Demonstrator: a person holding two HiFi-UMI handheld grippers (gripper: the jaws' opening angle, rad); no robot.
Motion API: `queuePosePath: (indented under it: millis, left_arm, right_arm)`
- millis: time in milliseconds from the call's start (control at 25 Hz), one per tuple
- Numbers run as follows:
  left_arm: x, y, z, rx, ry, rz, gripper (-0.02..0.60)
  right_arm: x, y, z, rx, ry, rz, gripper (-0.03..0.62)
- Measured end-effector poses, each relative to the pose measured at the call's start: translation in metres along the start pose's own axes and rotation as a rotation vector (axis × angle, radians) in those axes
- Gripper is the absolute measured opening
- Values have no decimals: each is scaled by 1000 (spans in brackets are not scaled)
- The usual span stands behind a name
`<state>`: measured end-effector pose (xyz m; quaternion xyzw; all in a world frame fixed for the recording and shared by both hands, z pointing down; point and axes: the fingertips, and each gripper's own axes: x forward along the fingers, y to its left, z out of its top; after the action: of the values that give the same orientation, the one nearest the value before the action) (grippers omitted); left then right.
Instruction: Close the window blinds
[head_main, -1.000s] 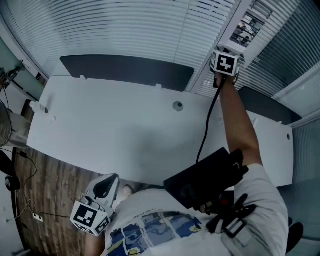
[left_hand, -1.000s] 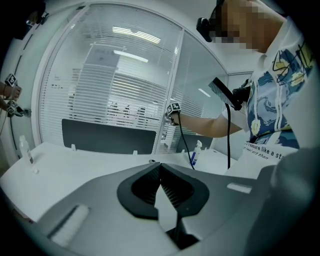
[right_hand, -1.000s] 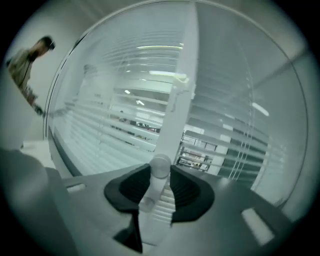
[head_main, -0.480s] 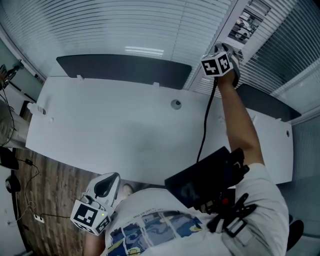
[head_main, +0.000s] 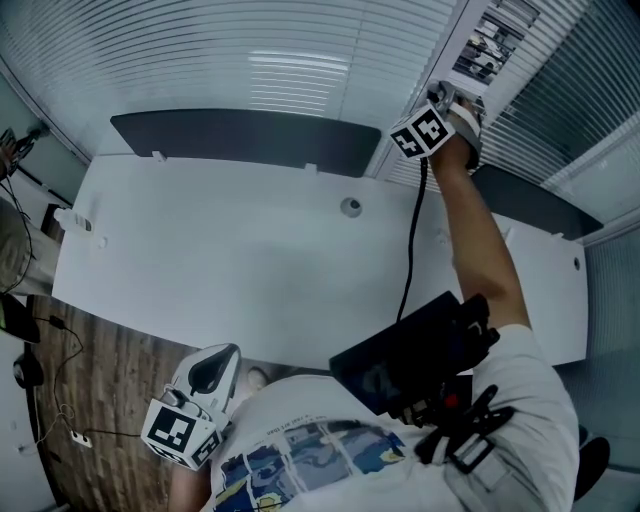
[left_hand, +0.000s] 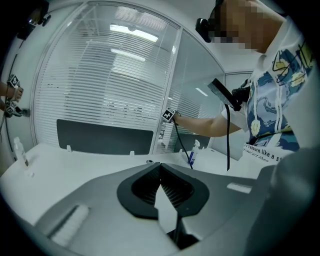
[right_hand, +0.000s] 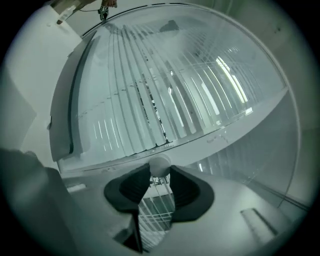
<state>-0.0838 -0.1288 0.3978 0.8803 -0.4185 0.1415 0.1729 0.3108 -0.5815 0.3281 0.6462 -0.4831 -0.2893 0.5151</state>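
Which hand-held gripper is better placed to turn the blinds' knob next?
Right. The right hand-held gripper clamps the knob at the blinds; the left hand-held gripper sits across the desk, far off.

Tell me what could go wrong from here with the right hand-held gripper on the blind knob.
The right hand-held gripper pinches the round knob only at its jaw tips, so it may slip off when twisted. Its cable hangs over the desk near a spray bottle and could knock it over.
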Motion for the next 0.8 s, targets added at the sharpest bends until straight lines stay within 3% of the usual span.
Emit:
queuePosePath:
  millis: [80, 160, 240, 400, 520, 640, 800]
  left_arm:
    - [0, -1, 1, 2, 1, 0, 5]
    - [0, -1, 1, 2, 3, 0, 5]
    - [0, -1, 1, 2, 3, 0, 5]
    - [-1, 0, 1, 2, -1, 2, 5]
    - [-1, 0, 0, 0, 0, 4, 5]
    - [0, 0, 0, 0, 1, 2, 5]
    - [0, 1, 0, -2, 3, 2, 5]
  right_arm:
    - [0, -1, -1, -52, 5, -23, 123]
    - [2, 1, 0, -39, -7, -17, 123]
    - [2, 3, 2, 65, -38, 10, 127]
    - [-6, 0, 4, 406, -71, 130, 138]
    - [-8, -4, 7, 524, -80, 166, 138]
    - [-8, -6, 6, 523, -75, 148, 135]
    - [-7, -5, 6, 383, -57, 94, 124]
